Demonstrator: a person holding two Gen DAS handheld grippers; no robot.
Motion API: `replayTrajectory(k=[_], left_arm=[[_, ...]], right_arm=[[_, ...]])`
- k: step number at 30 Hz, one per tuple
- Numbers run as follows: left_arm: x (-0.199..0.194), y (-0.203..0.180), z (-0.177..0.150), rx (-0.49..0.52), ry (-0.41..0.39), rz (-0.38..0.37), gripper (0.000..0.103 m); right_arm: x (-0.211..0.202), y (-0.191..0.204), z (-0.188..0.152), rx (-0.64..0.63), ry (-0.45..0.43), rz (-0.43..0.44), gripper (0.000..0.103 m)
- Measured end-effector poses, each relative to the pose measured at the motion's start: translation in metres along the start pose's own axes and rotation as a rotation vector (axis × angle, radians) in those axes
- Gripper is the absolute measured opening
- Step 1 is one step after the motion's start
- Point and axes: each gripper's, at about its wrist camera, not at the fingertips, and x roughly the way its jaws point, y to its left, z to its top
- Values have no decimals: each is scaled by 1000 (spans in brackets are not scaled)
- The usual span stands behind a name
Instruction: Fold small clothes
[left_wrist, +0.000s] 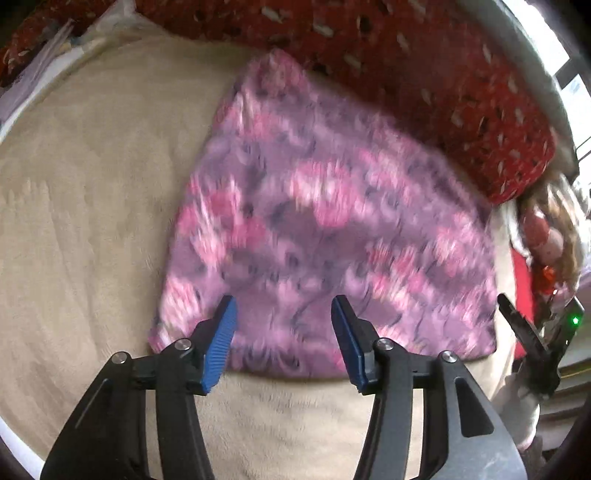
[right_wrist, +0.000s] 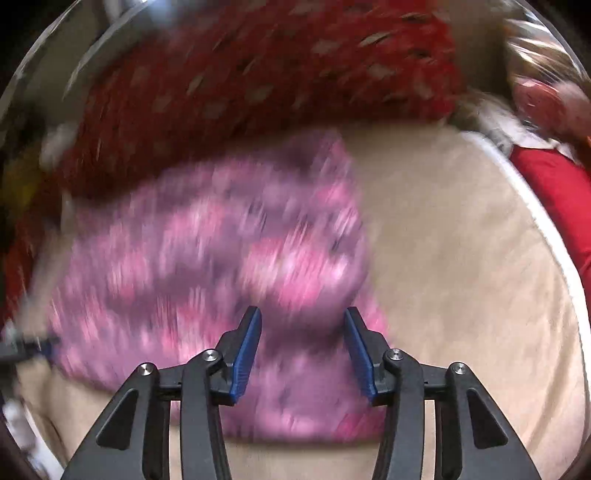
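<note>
Both grippers poised over a folded floral garment

Nearest, the left gripper (left_wrist: 283, 306) and right gripper (right_wrist: 303, 315) hang with blue ribbed pads apart, gripping nothing. Under them the pink-purple garment (left_wrist: 325, 229) lies in a flat, soft trapezoid on the plush beige blanket (left_wrist: 85, 206); the next fold likely needs both to pinch its near edge. Behind sits a red speckled pillow (left_wrist: 461, 96).
</note>
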Motion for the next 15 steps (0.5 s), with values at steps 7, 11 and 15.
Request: replayTrajectory(k=[7, 11, 15], left_arm=[[13, -7, 49, 13, -3, 42, 51], [30, -13, 69, 5, -9, 42, 52], [61, -10, 70, -20, 17, 86, 58]], right_arm=[[49, -49, 61, 263, 43, 19, 63], [78, -47, 81, 299, 37, 108, 50], [92, -37, 85, 217, 15, 69, 15]])
